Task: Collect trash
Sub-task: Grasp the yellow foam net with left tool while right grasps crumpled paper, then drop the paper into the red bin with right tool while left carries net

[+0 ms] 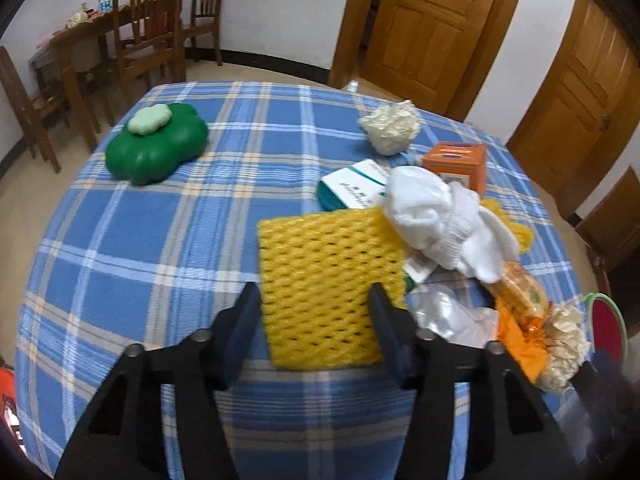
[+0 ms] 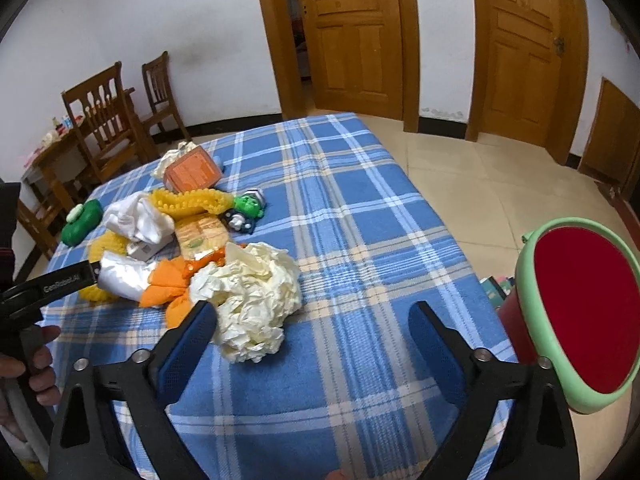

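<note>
A flat yellow foam net (image 1: 324, 280) lies on the blue plaid tablecloth (image 1: 160, 240). My left gripper (image 1: 314, 294) stands over its near half with a finger at each side edge; the net looks flat and unsqueezed. Right of it is a trash heap: white cloth (image 1: 436, 216), clear plastic (image 1: 448, 312), an orange snack wrapper (image 1: 520, 292). My right gripper (image 2: 312, 312) is open and empty, its left finger beside a crumpled cream paper ball (image 2: 252, 300). A red bin with a green rim (image 2: 528, 276) stands off the table's right edge.
On the table also sit a green clover-shaped box (image 1: 156, 144), an orange carton (image 1: 456, 164), a white and teal box (image 1: 352, 188), a second paper ball (image 1: 390, 128) and a green toy (image 2: 248, 206). Wooden chairs (image 1: 148, 28) and doors (image 2: 356, 36) stand beyond.
</note>
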`<state>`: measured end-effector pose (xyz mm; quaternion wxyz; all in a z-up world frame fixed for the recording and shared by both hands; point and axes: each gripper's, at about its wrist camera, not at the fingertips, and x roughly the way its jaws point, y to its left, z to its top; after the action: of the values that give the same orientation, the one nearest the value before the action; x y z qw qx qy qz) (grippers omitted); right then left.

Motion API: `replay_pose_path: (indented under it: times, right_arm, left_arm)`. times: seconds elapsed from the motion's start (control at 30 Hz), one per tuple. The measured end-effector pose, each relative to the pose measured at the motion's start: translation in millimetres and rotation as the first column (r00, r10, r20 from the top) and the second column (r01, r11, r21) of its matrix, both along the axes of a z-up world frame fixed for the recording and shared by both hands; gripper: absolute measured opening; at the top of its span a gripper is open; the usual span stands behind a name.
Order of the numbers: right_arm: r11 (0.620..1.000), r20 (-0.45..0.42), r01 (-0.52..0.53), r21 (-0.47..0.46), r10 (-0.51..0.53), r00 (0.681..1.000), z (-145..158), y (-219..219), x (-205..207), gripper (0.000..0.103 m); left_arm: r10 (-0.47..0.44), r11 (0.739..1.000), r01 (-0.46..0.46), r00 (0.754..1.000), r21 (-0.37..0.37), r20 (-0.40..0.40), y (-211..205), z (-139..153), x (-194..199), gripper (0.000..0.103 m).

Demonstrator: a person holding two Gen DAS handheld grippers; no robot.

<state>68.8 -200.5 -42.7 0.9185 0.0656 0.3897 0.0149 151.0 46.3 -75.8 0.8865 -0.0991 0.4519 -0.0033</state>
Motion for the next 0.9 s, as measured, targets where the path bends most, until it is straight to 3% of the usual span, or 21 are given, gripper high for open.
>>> replay_pose_path:
  times: [0.13, 0.2, 0.33, 0.47, 0.67, 0.9]
  right_arm:
    - [0.999, -0.01, -0.031, 0.025, 0.031, 0.999, -0.9, 6.4, -0.5, 0.091]
    - [0.998, -0.011, -0.048, 0.035, 0.048, 0.999, -1.3, 9.6, -0.4, 0.081]
    - [0.998, -0.011, -0.058, 0.033, 0.058, 0.998, -1.9, 14.9, 1.6, 0.08]
    - [0.992, -0.02, -0.085, 0.091, 0.088, 0.996, -3.0, 14.9, 2.4, 0.056]
    - [0.987, 0.004, -0.131, 0.09, 0.131, 0.991, 1.9, 23.7, -3.0, 0.026]
    - [0.987, 0.057, -0.133, 0.09, 0.129, 0.99, 13.6, 19.9, -16.4, 0.009]
  left_arm:
    - [-0.023, 0.999, 0.023, 1.0, -0.048, 0.005, -1.7, 0.4, -1.2, 0.034]
    - [-0.032, 0.996, 0.033, 0.999, -0.084, 0.007, -0.3, 1.6, -2.8, 0.027]
    - [-0.034, 0.992, 0.037, 0.999, -0.12, 0.031, 2.0, 9.1, -11.8, 0.023]
    - [-0.029, 0.991, 0.036, 0.998, -0.126, 0.06, 4.7, 20.3, -23.4, 0.023]
    - [-0.031, 0.995, 0.044, 0.99, -0.092, 0.134, 5.7, 45.8, -48.4, 0.023]
    - [-0.051, 0.994, 0.068, 0.981, -0.089, 0.188, 1.6, 68.7, -66.3, 0.023]
